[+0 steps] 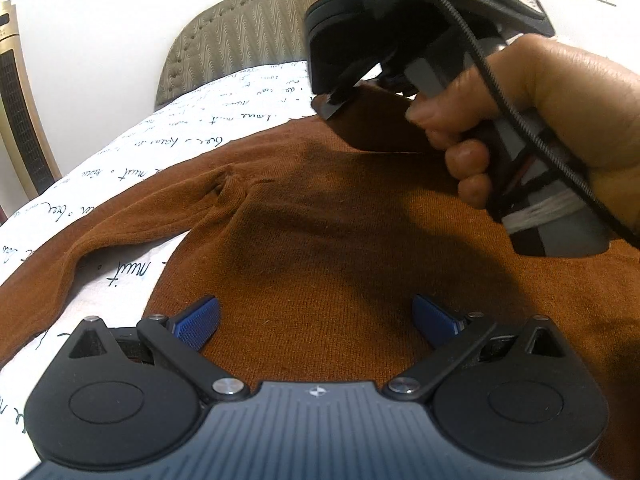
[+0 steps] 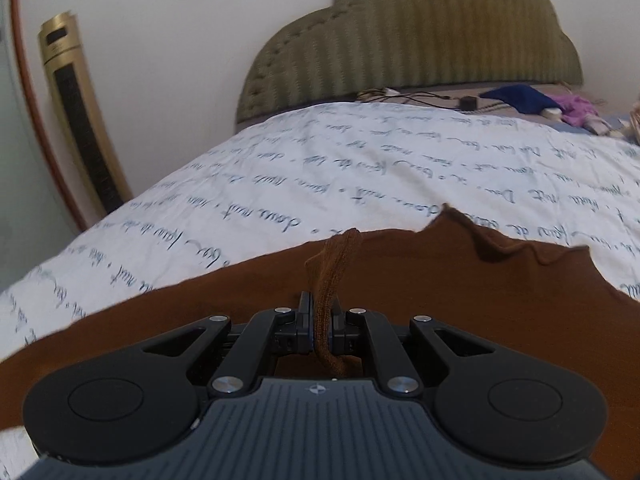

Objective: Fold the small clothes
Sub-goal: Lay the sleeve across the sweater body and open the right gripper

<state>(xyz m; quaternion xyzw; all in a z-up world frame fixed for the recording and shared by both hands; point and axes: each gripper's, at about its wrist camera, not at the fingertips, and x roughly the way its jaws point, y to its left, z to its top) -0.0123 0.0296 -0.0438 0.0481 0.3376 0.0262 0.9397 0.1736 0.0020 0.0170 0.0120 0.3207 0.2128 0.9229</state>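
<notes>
Left wrist view: the sweater (image 1: 320,216) spreads mid-frame, sleeve trailing lower left toward the spread-open left gripper (image 1: 316,320); the right gripper (image 2: 320,320) pinches its far edge.

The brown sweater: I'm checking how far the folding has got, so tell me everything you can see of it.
The sweater is a rust-brown fine knit, spread mostly flat on the white bedsheet printed with handwriting. One long sleeve stretches out to the left with a pucker at the armpit. The right gripper is shut on a ribbed strip of its edge, lifting a flap above the body. The left gripper hovers open over the lower body, apparently not gripping it. No fold is finished.
</notes>
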